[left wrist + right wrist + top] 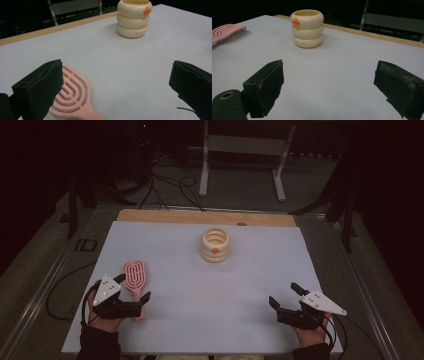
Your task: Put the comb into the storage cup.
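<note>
On the white table [200,320], lower left, the left gripper [134,289] gapes over a pink hairbrush [135,275] (untouched); lower right, the right gripper [285,294] gapes empty.

Wide-open right claw [328,87] above white table [337,67], cream ringed cup [307,28] ahead, pink brush [227,32] far left.

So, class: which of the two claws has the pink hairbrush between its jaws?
The left claw: its open jaws straddle the pink hairbrush handle. The right claw is open over bare table.
</note>
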Demonstrator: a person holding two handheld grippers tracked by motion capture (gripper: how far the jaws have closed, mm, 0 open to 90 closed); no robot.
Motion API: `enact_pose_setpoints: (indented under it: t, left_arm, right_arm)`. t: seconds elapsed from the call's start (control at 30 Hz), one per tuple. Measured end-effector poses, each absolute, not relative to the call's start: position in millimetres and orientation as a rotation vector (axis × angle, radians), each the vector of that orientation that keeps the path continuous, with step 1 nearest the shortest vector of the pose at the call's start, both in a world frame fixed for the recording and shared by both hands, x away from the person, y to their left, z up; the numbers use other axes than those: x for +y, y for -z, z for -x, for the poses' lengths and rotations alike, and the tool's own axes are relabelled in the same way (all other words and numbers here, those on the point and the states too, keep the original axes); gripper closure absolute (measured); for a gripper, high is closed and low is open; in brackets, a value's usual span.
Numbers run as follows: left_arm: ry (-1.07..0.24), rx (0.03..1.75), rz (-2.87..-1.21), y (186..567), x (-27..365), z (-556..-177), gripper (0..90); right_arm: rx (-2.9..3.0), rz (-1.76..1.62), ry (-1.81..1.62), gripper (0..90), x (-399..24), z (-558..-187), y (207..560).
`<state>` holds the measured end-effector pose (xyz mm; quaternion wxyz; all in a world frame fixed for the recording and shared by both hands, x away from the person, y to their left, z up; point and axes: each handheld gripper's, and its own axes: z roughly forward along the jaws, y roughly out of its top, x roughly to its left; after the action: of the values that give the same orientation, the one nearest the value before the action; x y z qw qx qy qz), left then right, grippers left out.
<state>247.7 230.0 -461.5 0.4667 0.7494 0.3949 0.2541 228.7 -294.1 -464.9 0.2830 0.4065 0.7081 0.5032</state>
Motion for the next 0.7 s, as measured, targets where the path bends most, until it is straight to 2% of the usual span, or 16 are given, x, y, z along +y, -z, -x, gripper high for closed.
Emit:
enact_pose_setpoints:
  t: [0.43,0.7]
  left_arm:
    - [-0.560,0.982,-1.877,466.2,224.4,-249.9,3.1]
    - [-0.535,0.990,-1.907,468.3,222.8,-250.2,10.5]
  right_arm:
    - [1.897,-1.087,-1.344,8.9,-293.6,-228.6,465.0]
    - [1.899,-1.087,-1.339,8.9,-293.4,-228.6,465.2]
